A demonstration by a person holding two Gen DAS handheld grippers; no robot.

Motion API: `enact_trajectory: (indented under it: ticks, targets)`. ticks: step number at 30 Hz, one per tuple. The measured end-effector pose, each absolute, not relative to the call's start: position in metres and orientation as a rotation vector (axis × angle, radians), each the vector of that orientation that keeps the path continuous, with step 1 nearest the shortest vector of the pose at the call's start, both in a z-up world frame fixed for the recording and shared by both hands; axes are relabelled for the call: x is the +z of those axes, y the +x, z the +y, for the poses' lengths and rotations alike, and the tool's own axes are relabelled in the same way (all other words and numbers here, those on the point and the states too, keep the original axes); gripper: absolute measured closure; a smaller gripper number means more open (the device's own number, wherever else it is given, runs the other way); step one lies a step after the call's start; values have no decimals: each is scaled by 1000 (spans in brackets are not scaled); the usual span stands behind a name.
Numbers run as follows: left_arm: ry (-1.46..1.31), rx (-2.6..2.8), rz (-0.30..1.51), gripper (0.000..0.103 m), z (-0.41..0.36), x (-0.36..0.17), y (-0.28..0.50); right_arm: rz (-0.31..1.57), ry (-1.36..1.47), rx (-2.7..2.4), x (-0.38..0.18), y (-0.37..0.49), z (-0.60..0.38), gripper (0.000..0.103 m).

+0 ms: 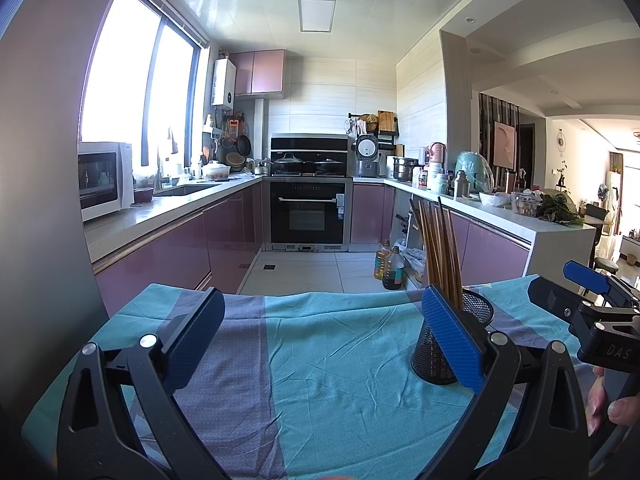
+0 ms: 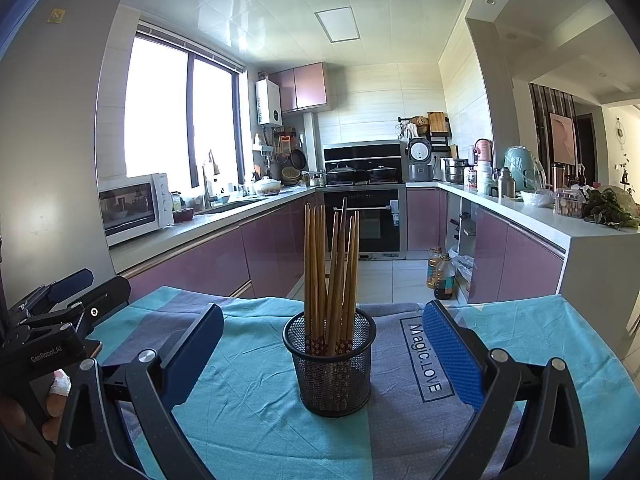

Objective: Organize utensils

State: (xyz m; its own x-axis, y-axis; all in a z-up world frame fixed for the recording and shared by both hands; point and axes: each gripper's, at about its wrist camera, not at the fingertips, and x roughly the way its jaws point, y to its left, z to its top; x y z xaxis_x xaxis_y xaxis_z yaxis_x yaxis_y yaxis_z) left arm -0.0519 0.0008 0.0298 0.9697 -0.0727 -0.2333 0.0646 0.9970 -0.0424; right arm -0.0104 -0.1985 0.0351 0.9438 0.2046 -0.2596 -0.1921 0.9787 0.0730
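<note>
The teal-and-grey tablecloth [image 2: 248,396] spreads under everything. On it stands the black mesh holder [image 2: 331,364], upright, with the wooden chopsticks [image 2: 330,264] standing inside it. My right tongs [image 2: 323,356] gape wide on either side of the holder, gripping nothing; my left tongs [image 1: 323,340] hang released to its left.

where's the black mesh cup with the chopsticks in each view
Left wrist: the mesh cup sits right of centre, mostly hidden behind the left tool's right finger.
Right wrist: the mesh cup stands at centre, between the open fingers of the right tool.
Shared landmark: the black oven at the far end of the kitchen.
</note>
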Motion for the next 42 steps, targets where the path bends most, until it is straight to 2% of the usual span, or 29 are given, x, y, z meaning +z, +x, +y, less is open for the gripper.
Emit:
enact_trajectory:
  ticks: [42]
  targets:
    - [-32, -70, 239, 6, 0, 29, -52, 275, 54, 197, 30, -10, -202, 6]
